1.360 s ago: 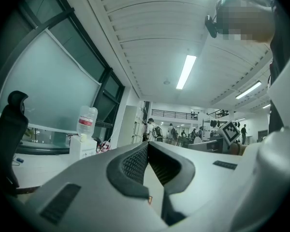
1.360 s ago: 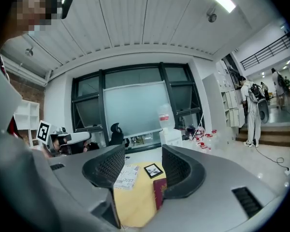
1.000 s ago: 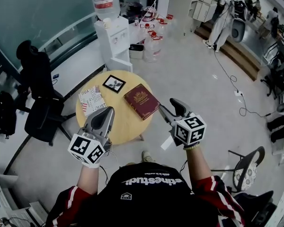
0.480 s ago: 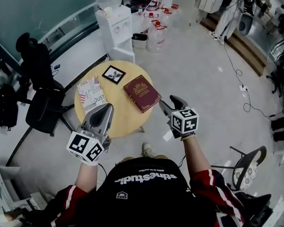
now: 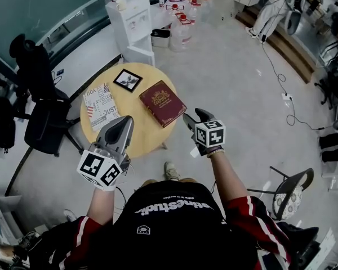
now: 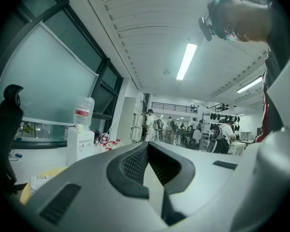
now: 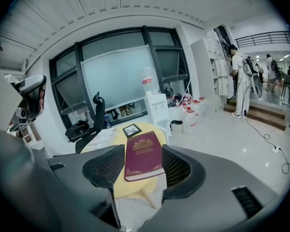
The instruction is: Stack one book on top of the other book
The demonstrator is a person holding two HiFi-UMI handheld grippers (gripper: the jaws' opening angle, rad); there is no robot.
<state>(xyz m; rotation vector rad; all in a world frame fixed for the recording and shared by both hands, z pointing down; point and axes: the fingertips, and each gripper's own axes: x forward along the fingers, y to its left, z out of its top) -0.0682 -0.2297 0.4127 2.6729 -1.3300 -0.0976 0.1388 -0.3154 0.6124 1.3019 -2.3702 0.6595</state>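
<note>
A dark red hardback book lies on the right half of the round yellow table. A white printed book lies flat on the table's left half. My right gripper hangs open just off the table's near right edge and touches nothing. In the right gripper view the red book shows in the gap of the right gripper, still some way ahead, with the white book further left. My left gripper is shut and empty over the table's near edge; its left gripper pads meet.
A small black-framed picture lies at the table's far side. A black office chair stands left of the table, a water dispenser and water jugs behind it. Another chair is at the right. People stand far back.
My right gripper has come down and closer to the table's right edge, jaws still open. The left gripper has shifted slightly forward and down, still shut. The books lie as before.
</note>
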